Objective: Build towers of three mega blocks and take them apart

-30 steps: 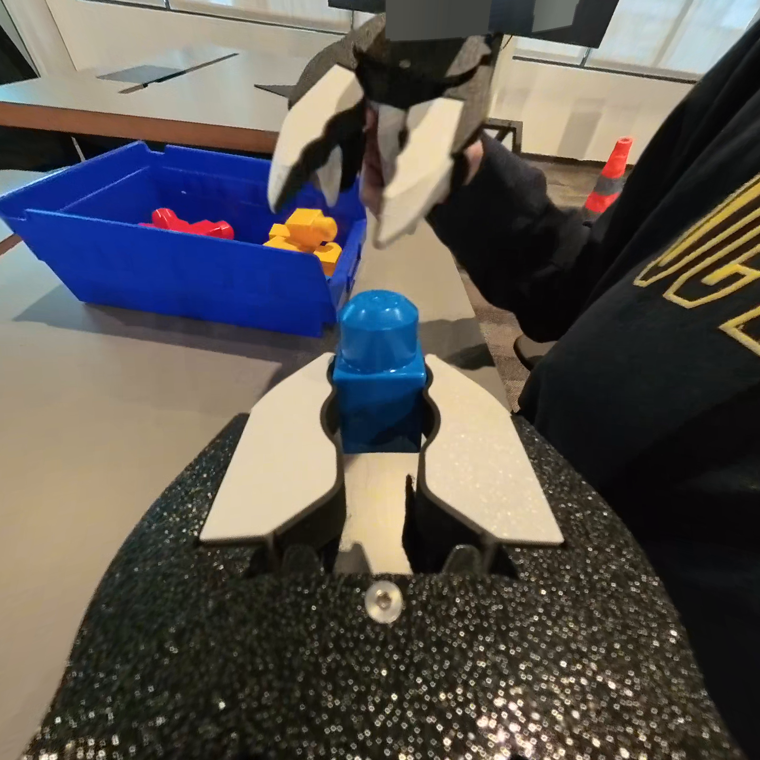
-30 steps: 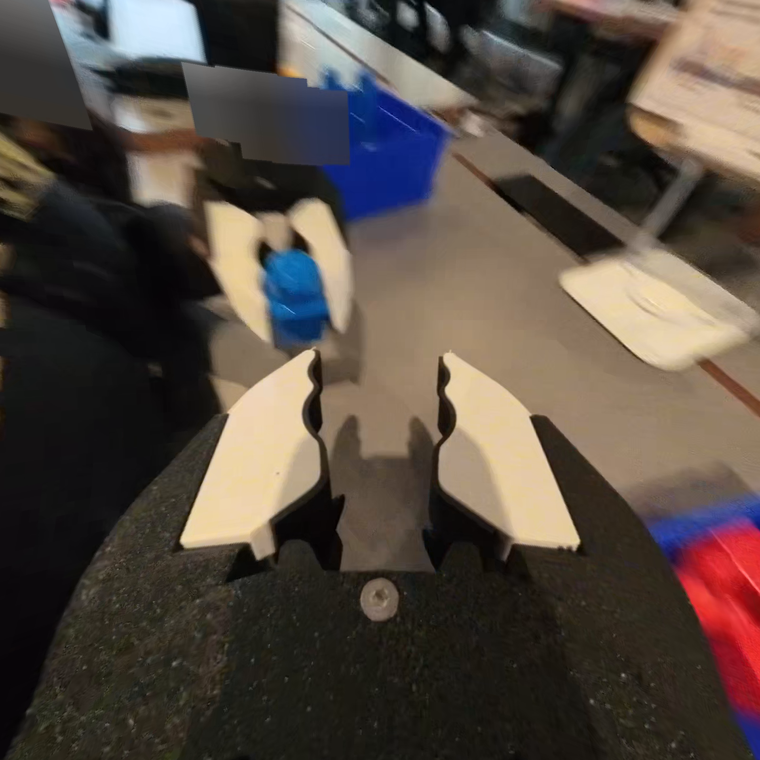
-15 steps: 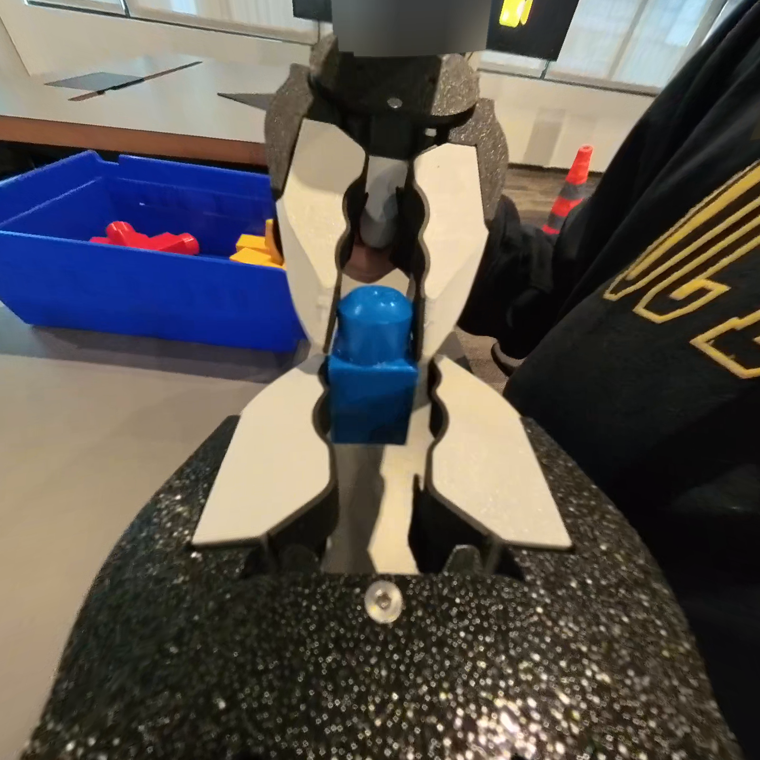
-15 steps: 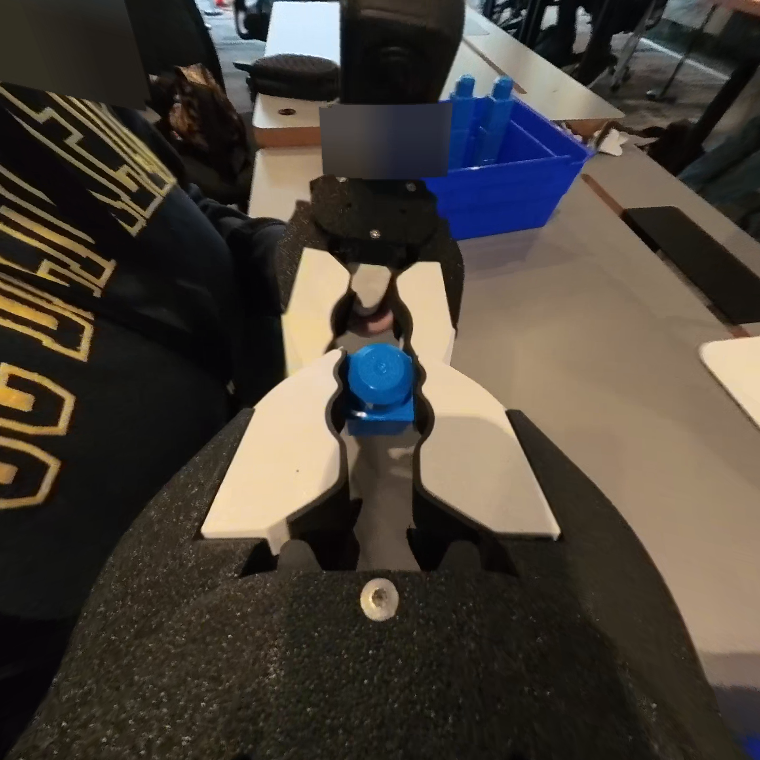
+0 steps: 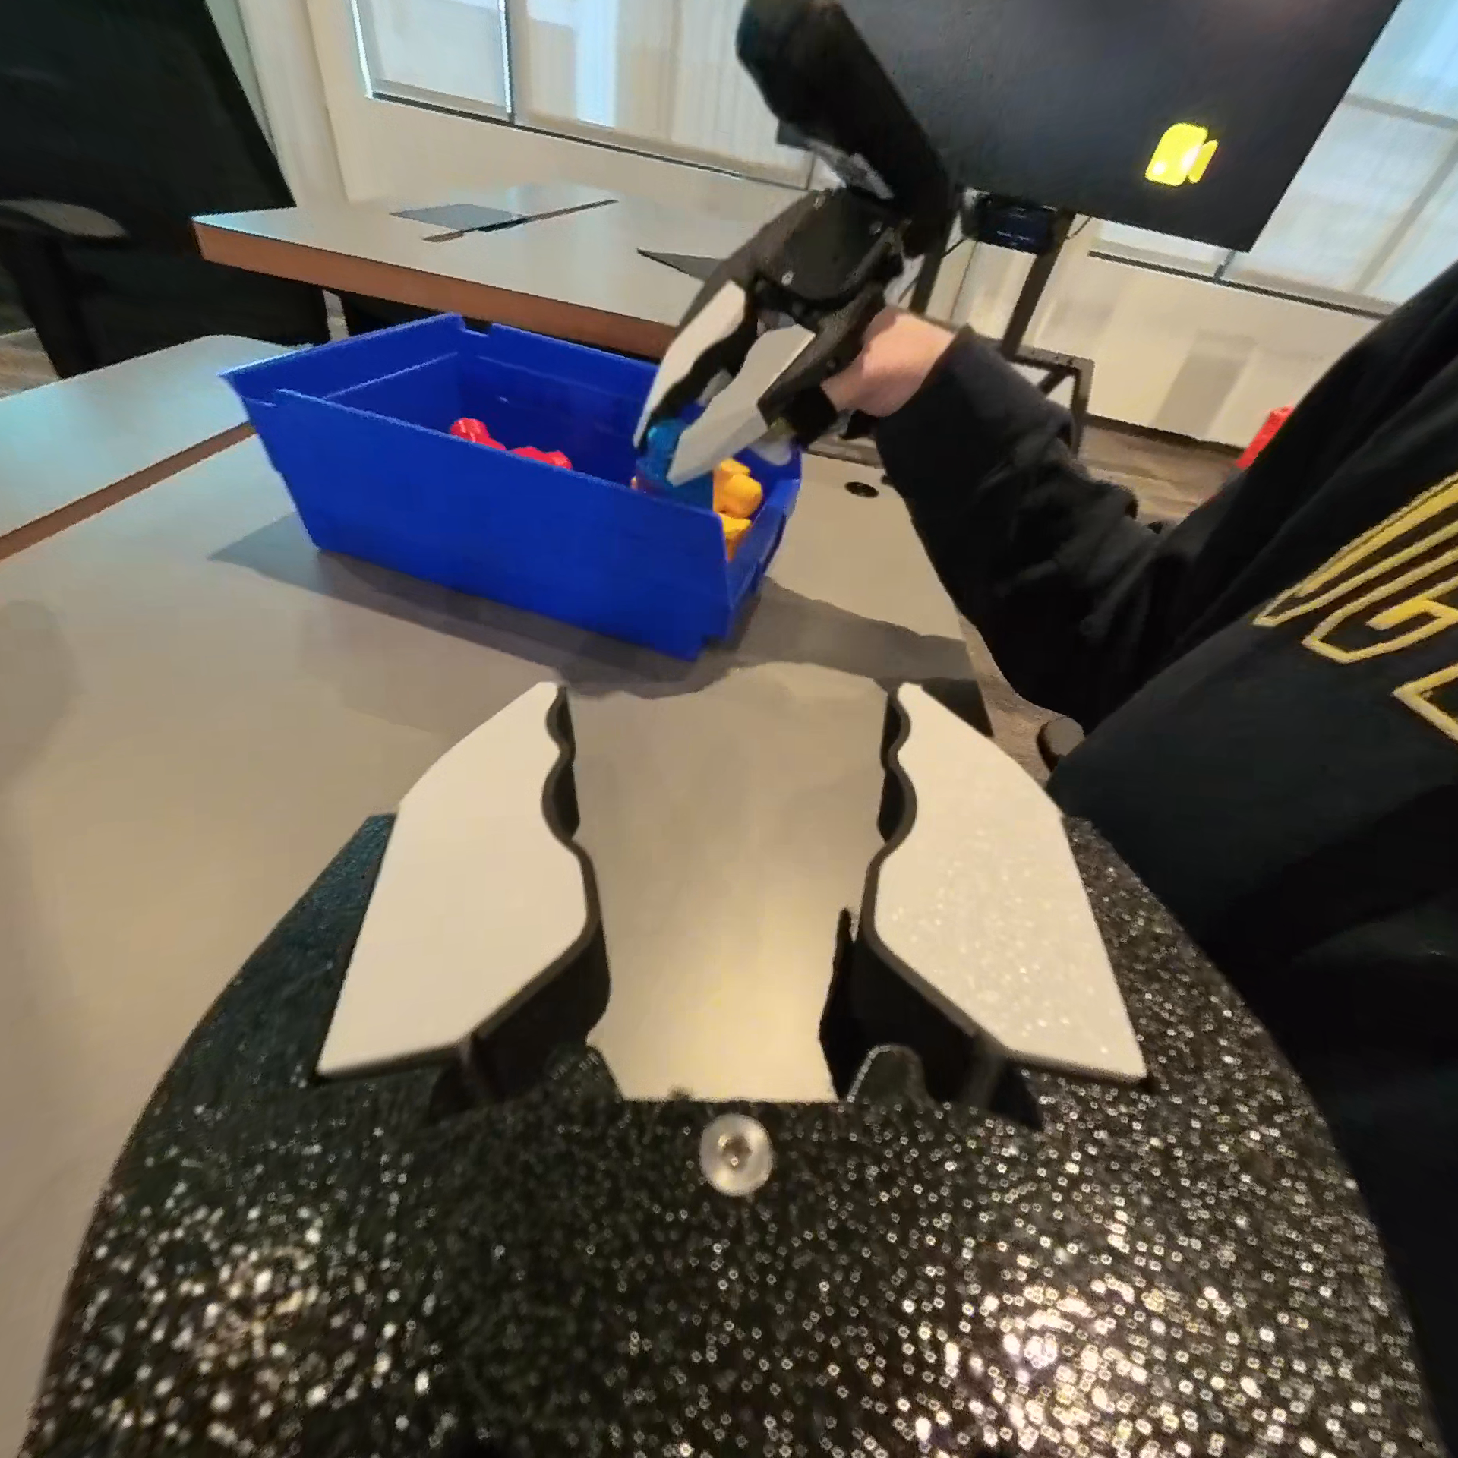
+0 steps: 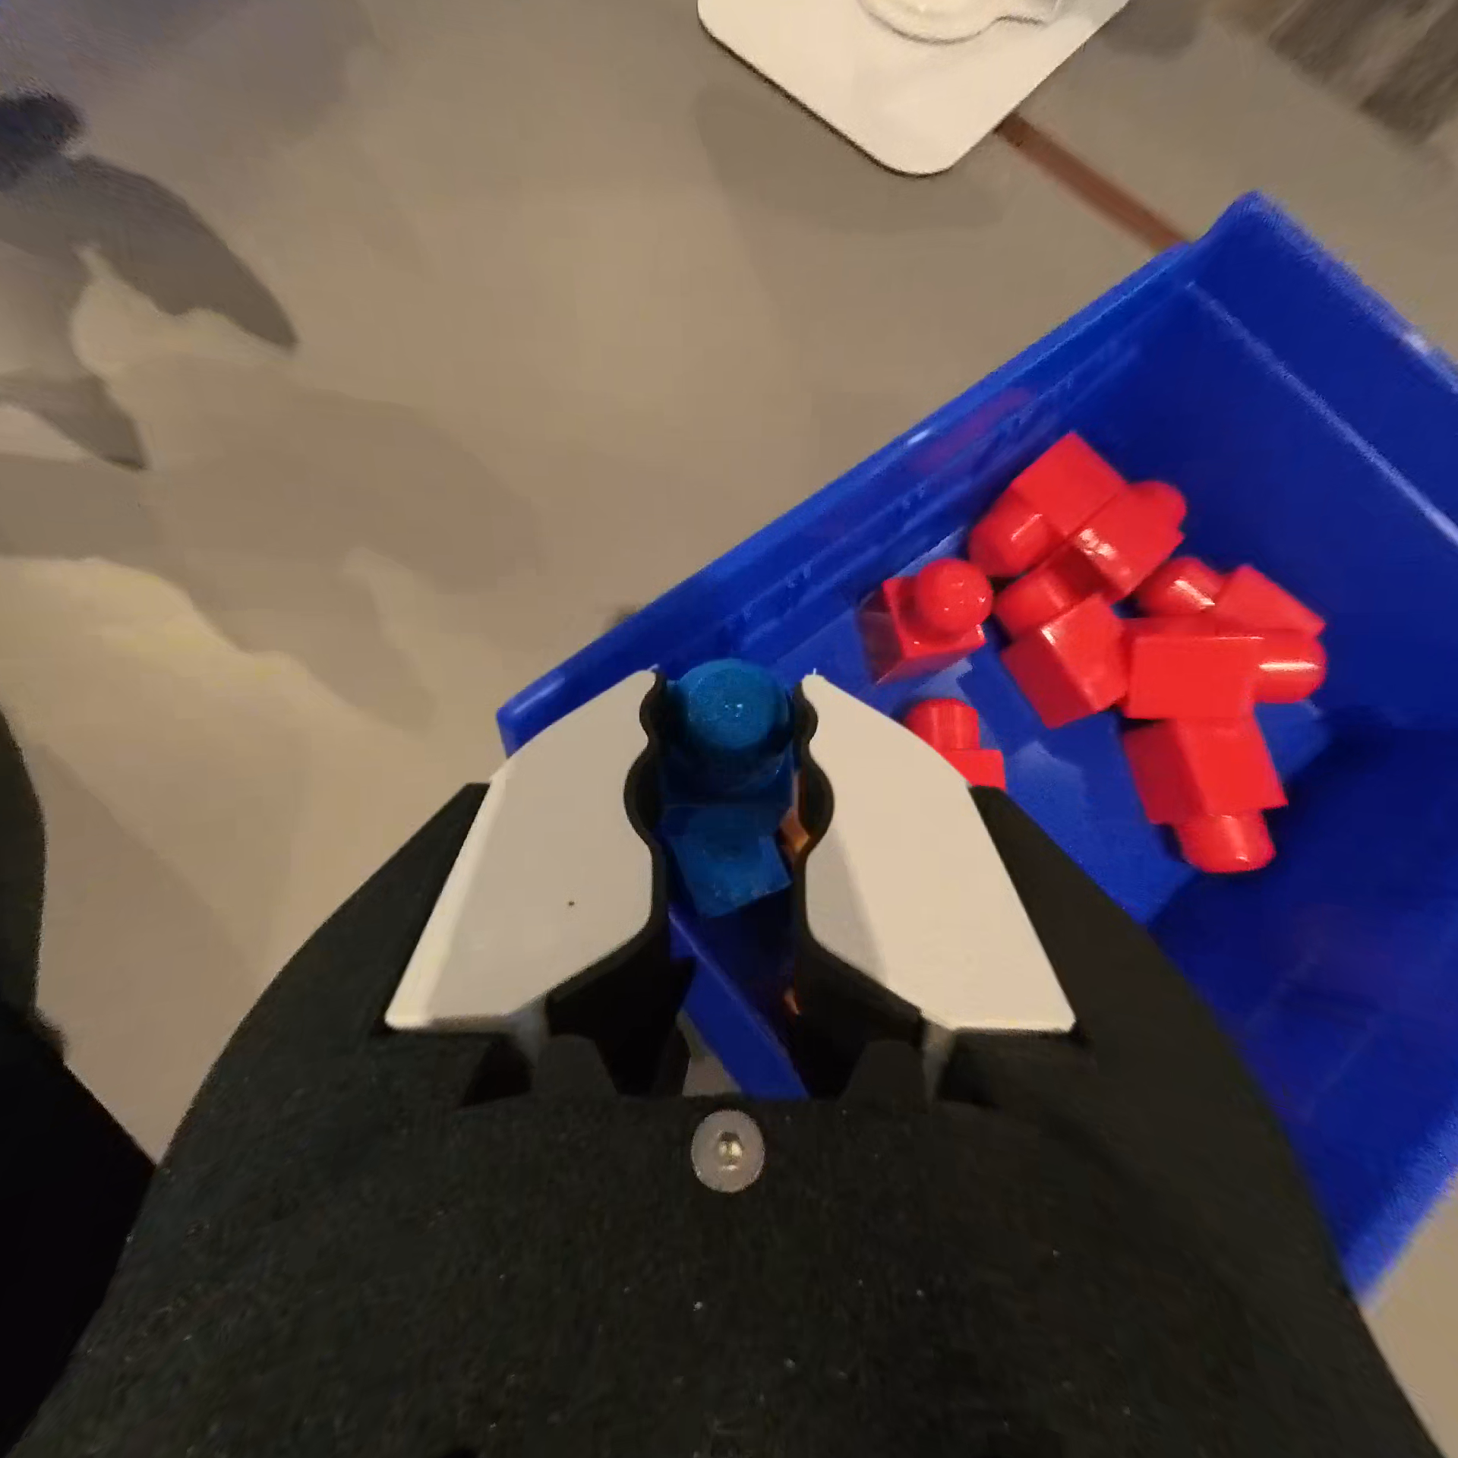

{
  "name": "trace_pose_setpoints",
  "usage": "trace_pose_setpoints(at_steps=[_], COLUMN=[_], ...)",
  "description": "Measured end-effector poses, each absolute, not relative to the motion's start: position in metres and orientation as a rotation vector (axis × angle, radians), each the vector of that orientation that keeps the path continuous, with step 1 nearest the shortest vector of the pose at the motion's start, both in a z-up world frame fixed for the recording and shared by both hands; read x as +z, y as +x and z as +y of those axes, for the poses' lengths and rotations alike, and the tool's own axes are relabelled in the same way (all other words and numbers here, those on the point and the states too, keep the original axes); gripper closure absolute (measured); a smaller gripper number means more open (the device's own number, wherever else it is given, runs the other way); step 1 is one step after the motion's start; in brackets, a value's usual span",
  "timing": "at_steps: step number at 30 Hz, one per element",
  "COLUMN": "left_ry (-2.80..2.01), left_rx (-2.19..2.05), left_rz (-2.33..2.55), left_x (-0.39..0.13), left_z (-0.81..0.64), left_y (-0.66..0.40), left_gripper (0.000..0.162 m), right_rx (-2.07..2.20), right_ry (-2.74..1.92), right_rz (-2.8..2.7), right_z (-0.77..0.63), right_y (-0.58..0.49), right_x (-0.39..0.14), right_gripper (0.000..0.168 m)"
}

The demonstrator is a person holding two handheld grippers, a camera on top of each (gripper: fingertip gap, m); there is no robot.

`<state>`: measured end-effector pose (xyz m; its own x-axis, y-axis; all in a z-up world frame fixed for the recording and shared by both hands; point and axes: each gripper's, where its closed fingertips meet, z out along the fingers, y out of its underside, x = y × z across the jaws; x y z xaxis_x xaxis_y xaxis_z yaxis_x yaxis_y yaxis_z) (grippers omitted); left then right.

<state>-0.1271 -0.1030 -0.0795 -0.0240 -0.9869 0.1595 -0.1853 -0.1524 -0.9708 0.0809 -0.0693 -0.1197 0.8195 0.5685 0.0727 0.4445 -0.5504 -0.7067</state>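
While the left gripper (image 5: 730, 710) hangs wide open and empty over the grey table (image 5: 158, 749), the right gripper (image 6: 730, 686) pinches a matte blue block (image 6: 730, 777) over the blue bin (image 6: 789, 631) – disassembly seems nearly done – beside glossy red blocks (image 6: 1144, 631)

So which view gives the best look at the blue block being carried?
The right wrist view: the blue block sits close up between the shut right gripper fingers, stud forward, over the blue bin. The left wrist view shows it only far off, a small blue patch mostly hidden behind the right gripper's fingers.
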Motion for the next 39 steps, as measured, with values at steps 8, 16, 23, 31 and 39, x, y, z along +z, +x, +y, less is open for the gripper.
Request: trace_pose_setpoints(at_steps=[8,16,23,31,39], left_ry=[-1.521,-1.584,-1.778,-2.006,-2.129], left_rx=[-1.109,-0.765,-0.325,0.04,0.153], left_rz=[1.258,0.985,0.477,0.019,-0.005], left_x=[-0.087,-0.066,-0.064,-0.097,-0.113], left_z=[-0.092,-0.062,-0.015,0.025,0.07], left_y=[-0.156,-0.237,-0.388,-0.54,-0.57], left_gripper=[0.084,0.088,0.1,0.085,0.087], right_rx=[0.242,0.355,0.462,0.553,0.57], right_ry=[-2.147,-1.651,-1.577,-1.601,-1.598], right_rz=[-0.698,-0.816,-0.98,-1.01,-0.991], right_z=[-0.063,-0.077,-0.071,-0.069,-0.074], right_y=[0.076,-0.004,-0.069,-0.089,-0.084], right_x=[-0.111,-0.025,-0.035,-0.052,-0.051], right_gripper=[0.121,0.118,0.12,0.122,0.125])
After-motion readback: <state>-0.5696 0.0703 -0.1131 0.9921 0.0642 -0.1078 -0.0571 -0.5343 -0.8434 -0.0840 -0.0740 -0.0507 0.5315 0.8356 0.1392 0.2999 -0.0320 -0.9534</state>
